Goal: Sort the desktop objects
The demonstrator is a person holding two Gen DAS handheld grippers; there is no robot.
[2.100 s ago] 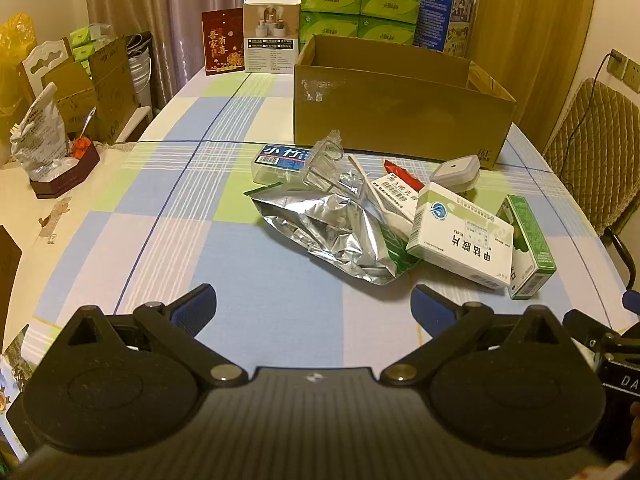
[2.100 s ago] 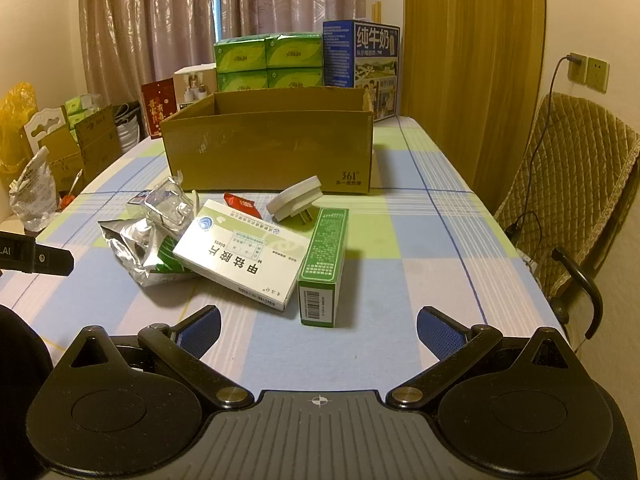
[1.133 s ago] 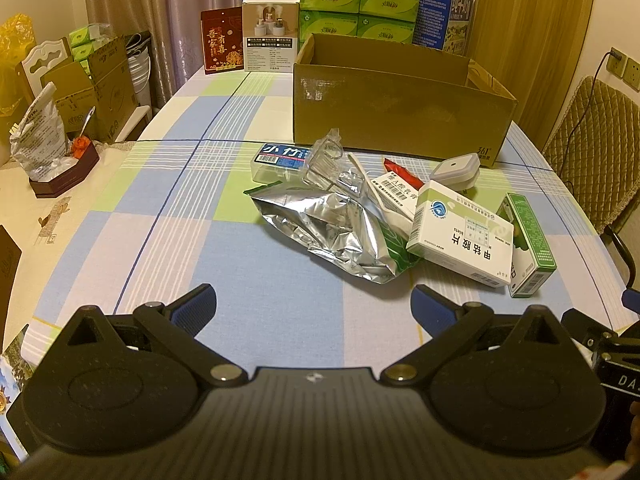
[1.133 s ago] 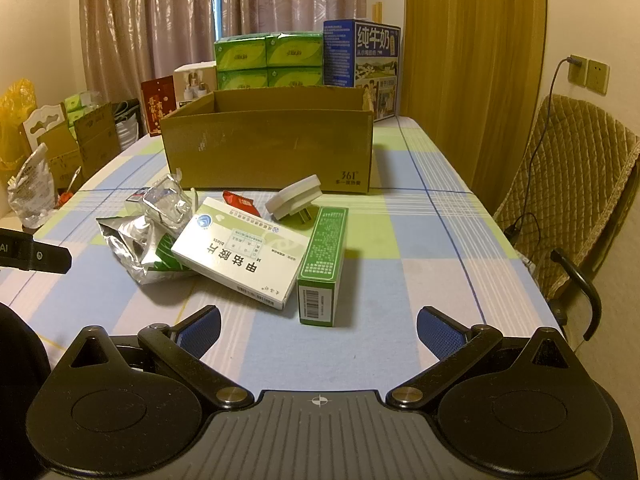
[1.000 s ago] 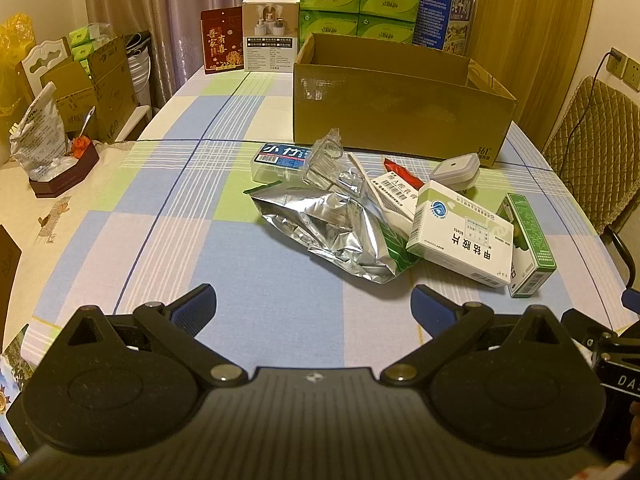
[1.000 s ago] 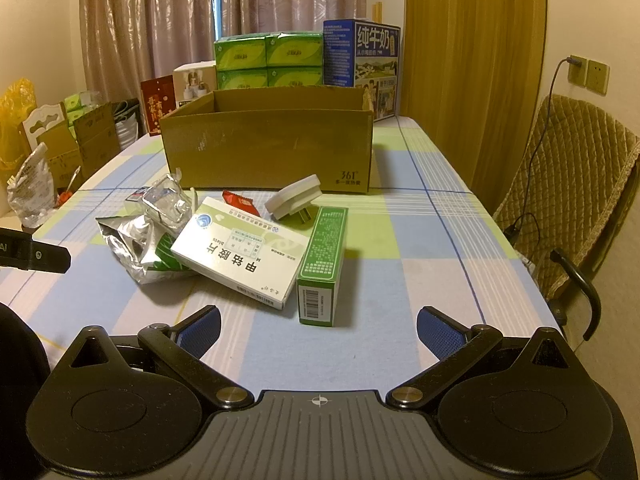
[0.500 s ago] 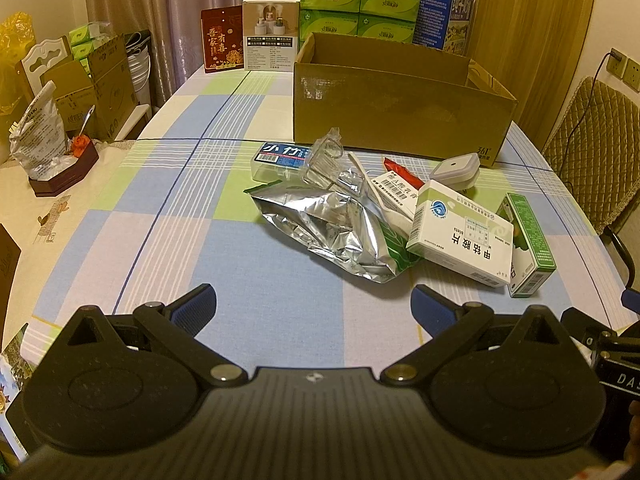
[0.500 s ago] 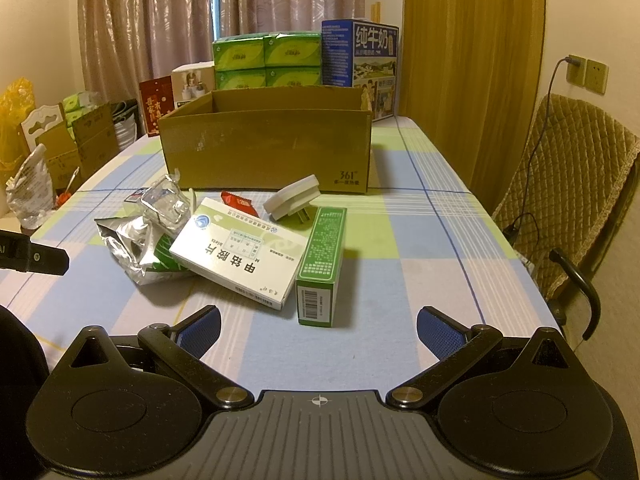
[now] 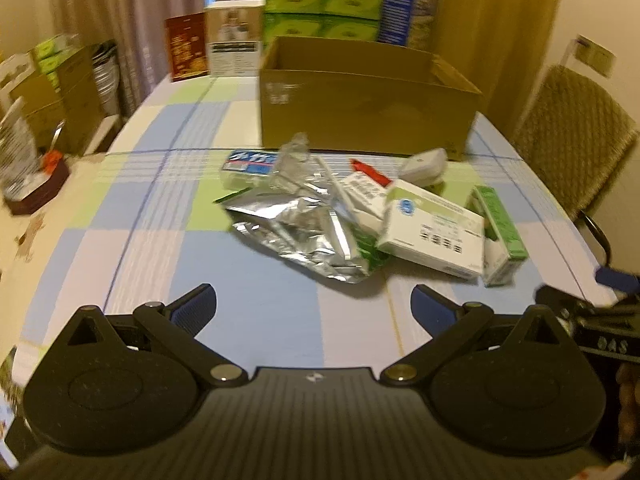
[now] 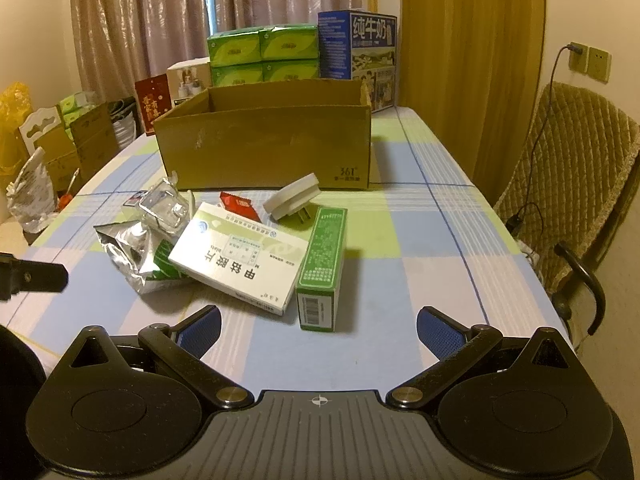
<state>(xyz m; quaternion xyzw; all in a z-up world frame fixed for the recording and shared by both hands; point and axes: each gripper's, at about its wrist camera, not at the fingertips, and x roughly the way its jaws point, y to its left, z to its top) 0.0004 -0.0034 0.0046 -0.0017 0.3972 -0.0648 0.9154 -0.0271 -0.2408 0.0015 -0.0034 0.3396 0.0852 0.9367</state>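
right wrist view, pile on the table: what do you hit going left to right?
Silver foil bag → clear plastic packet → white medicine box → green carton. The red sachet and the white plug adapter sit behind these and overlap them, so they are left out.

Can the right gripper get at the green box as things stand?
Probably yes. The right gripper is open, and the green box lies just ahead of it at the pile's right edge. Only the white medicine box leans against its left side; its right side and near end are free.
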